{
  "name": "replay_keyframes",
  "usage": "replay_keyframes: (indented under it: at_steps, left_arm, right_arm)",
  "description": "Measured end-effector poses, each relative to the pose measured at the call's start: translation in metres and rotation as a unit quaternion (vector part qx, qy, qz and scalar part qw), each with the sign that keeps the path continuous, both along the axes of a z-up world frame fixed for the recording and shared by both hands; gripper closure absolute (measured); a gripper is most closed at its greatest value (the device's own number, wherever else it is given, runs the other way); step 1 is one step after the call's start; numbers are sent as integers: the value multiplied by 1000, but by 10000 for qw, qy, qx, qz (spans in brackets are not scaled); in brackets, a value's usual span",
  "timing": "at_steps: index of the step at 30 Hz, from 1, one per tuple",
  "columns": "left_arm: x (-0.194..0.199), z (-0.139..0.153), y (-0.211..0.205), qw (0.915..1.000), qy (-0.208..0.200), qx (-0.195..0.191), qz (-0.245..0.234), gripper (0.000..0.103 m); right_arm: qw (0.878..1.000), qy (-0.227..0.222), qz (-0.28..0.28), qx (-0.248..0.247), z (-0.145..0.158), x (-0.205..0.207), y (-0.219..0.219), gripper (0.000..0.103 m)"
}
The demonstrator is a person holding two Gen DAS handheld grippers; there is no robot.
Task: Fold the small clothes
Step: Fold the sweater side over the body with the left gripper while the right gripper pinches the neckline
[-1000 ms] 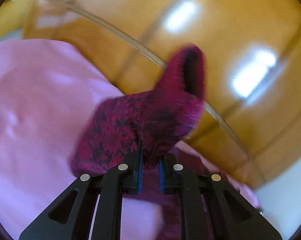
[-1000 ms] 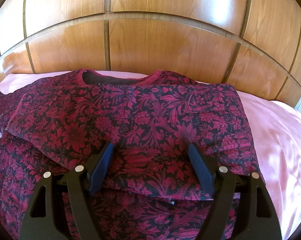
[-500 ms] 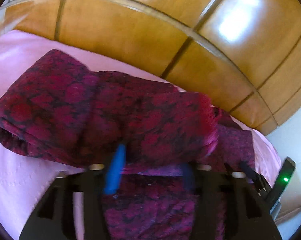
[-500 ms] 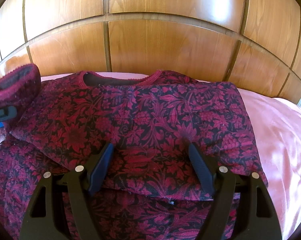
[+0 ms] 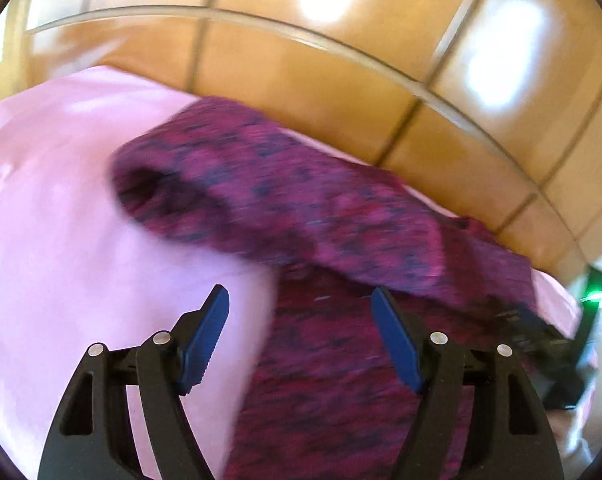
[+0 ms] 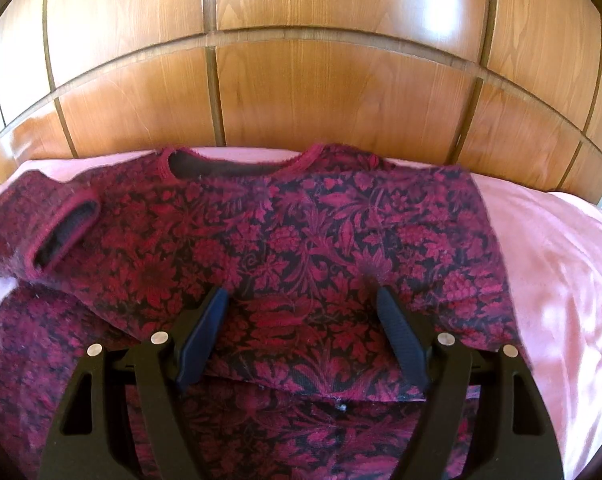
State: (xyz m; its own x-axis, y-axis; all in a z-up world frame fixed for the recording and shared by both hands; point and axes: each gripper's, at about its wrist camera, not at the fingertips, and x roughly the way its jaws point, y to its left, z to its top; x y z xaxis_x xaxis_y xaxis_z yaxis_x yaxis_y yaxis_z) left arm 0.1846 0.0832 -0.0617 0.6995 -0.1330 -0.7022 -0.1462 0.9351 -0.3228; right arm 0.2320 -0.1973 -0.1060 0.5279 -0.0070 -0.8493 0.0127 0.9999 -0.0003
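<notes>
A dark red floral knit top (image 6: pixel 285 248) lies on the pink bedsheet (image 6: pixel 557 264), neckline toward the headboard. Its left sleeve (image 6: pixel 57 236) lies folded over the body, cuff opening showing. My right gripper (image 6: pixel 301 300) hovers open just above the folded middle of the top, with no cloth pinched. In the blurred left wrist view the sleeve (image 5: pixel 285 216) lies across the garment ahead of my left gripper (image 5: pixel 299 300). Its jaws are opening, with nothing between the blue pads (image 5: pixel 205 336).
A glossy wooden panelled headboard (image 6: pixel 301 80) rises right behind the garment. Pink sheet (image 5: pixel 61 200) spreads on the left of the top. The other gripper's body with a green light (image 5: pixel 593 292) shows at the right edge of the left wrist view.
My left gripper let go of the sleeve cuff it was pinching; the sleeve now lies on the top's body. That gripper opened and pulled back. The right gripper stayed where it was.
</notes>
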Motion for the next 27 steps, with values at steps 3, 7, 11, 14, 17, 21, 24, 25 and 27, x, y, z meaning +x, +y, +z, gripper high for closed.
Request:
replay_keyframes:
  at_steps: [3,7,11,14,17,21,24,25,27]
  left_arm:
    - [-3,-7,11,9991,94,166,386,30]
    - [3,-18,23,9972,338,51,670,30]
    - [14,-22,33,9954,427,-128,843,30]
    - [25,-23,32,9950,480,-139,867,30]
    - [33,-21,30,9947,478,-58,908,30]
    - [46,-25,23,9942,493,131,945,30]
    - [48,-29,16,9943,505,358,866,28]
    - [48,-30,15,9943,498,374,863,28]
    - [48,-31,16,9943,510,369,865,28]
  right_arm:
    - [9982,-188,87,561,24,-1,11,33]
    - [9856,20,753,1515,40,8,54,35]
    - [9729,594,944,2028,23,30,91,36]
    - [9679,1022,856,2129,3,45,110,68]
    - [9706,999,1062,1913,7,50,125,93]
    - [9760,479,1297,1685,41,43,127,97]
    - [9780,42,1187,1713,69,39,113,97]
    - [9792,-100,1122,1690,77,38,107,97]
    - [9814,-332,983,1614,90,36,95,97]
